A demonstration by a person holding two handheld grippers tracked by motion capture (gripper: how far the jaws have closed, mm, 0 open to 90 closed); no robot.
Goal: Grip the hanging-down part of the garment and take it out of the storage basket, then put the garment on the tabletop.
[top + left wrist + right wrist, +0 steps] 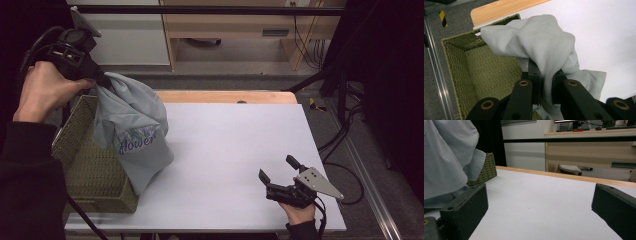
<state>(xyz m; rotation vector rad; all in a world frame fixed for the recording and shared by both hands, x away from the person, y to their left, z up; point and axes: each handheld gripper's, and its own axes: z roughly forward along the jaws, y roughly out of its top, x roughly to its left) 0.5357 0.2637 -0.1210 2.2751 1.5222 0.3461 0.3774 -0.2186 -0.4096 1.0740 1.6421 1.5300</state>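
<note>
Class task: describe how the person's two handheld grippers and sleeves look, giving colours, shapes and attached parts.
Both grippers are black. The left gripper has flat linkage arms with brass-coloured pivot rings, and a black cable trails from it. The right gripper has two blocky, square-ended jaws and a grey three-cornered plate with small holes. Both sleeves are black.

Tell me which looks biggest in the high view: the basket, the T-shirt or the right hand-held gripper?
1. T-shirt and basket: look about alike, since the shirt hides part of the basket.
2. Right hand-held gripper: smallest.
</note>
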